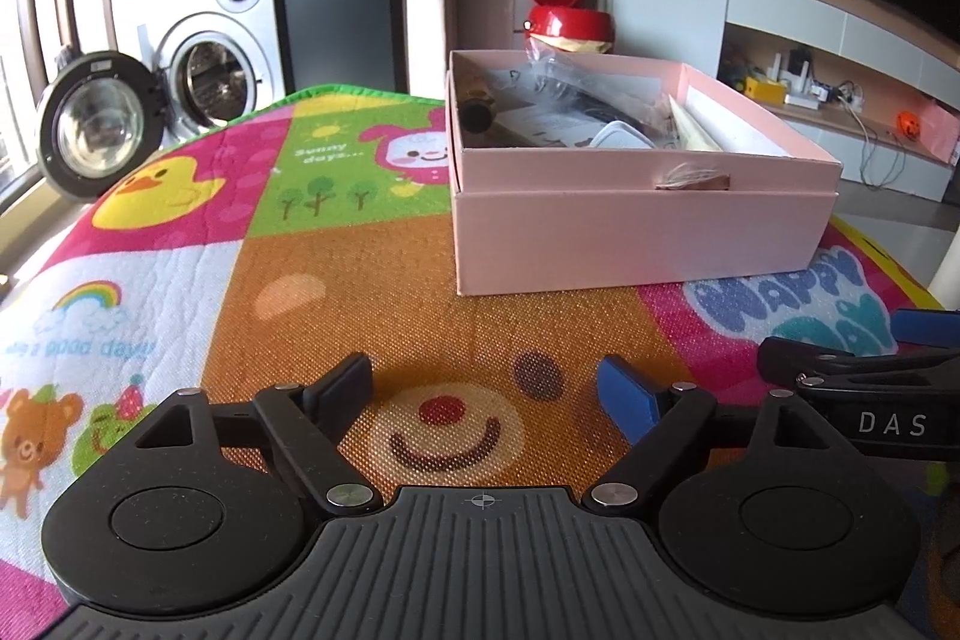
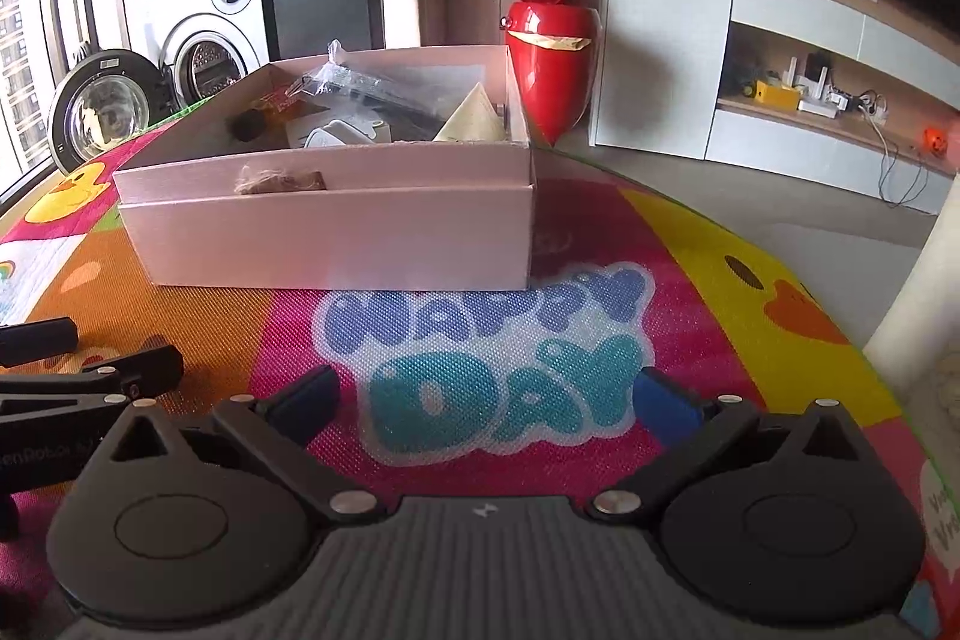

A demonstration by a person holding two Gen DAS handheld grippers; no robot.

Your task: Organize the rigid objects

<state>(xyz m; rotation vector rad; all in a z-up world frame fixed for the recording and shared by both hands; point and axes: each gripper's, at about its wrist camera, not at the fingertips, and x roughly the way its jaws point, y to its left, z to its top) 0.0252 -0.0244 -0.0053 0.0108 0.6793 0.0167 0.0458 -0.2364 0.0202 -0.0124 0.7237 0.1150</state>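
Note:
A pink open box (image 1: 636, 226) stands on the colourful play mat (image 1: 360, 280), ahead and right of my left gripper (image 1: 489, 394). It holds several items: a clear plastic bag (image 1: 558, 82), a dark round object (image 1: 477, 115), a white object (image 1: 624, 137) and papers. My left gripper is open and empty, low over the mat. In the right wrist view the box (image 2: 336, 232) sits ahead and left of my right gripper (image 2: 486, 400), which is open and empty over the "HAPPY DAY" print. The same bag (image 2: 372, 85) and white object (image 2: 342, 135) show inside.
A red bin with a raised lid (image 2: 549, 40) stands behind the box. A washing machine with its door open (image 1: 204, 64) is at the back left. Shelves with small items (image 1: 840, 94) are at the right. The other gripper (image 1: 852, 376) shows at the right edge.

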